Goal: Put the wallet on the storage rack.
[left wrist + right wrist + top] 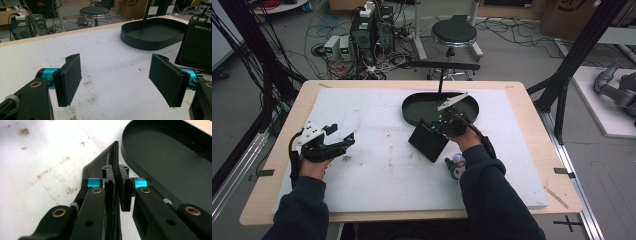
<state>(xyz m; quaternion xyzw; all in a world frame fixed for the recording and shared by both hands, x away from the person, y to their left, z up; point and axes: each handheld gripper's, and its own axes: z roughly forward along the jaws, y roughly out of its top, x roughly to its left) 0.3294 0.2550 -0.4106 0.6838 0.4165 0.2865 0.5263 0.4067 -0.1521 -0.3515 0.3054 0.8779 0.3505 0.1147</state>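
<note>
White padding, stained in places, covers the desk (377,175), beyond which a stool (454,33) and tangled cables are seen on the floor. A black leather wallet (428,141) is clamped edge-on by the right tool (443,125), raised off the padding just beside the black oval tray (414,107). The left tool (343,140) is held low over bare padding, well apart, its jaws spread wide with nothing between them.

The right hand-held gripper (115,176) pinched a black stitched leather wallet (100,166) edge-on between its jaws; a black oval tray (170,155) lay just beside it on the stained white counter (37,157).
</note>
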